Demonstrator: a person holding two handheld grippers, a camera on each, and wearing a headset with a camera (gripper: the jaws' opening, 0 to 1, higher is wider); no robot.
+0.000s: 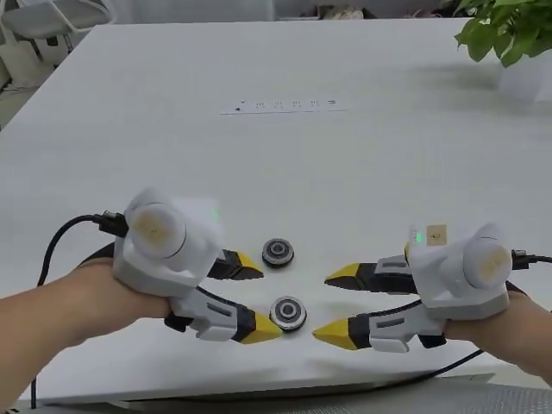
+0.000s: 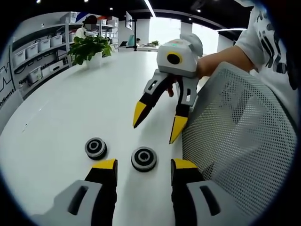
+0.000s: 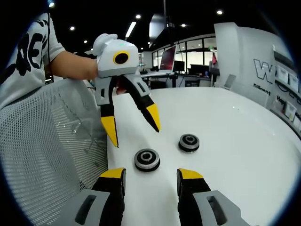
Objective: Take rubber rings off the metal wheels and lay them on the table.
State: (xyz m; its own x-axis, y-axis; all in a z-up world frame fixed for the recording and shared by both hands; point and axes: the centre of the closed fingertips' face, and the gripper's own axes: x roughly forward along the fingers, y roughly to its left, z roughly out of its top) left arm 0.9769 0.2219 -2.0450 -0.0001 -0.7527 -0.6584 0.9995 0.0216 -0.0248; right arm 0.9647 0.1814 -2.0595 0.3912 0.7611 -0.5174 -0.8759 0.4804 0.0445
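Two metal wheels with black rubber rings lie flat on the white table (image 1: 362, 164). The near wheel (image 1: 287, 313) (image 2: 144, 158) (image 3: 146, 159) sits close to the front edge, the far wheel (image 1: 278, 253) (image 2: 95, 148) (image 3: 189, 142) a little behind it. My left gripper (image 1: 257, 300) (image 2: 143, 165) (image 3: 135, 135) is open, its yellow tips just left of the near wheel. My right gripper (image 1: 326, 305) (image 3: 151, 175) (image 2: 155, 132) is open too, and faces it from the right. The near wheel lies between the two grippers, and neither holds anything.
A potted plant (image 1: 509, 30) stands at the table's far right corner. A thin strip with small marks (image 1: 285, 106) lies mid-table. A white mesh chair back (image 2: 235, 141) (image 3: 47, 141) is close behind the front table edge. Another chair (image 1: 52, 21) stands far left.
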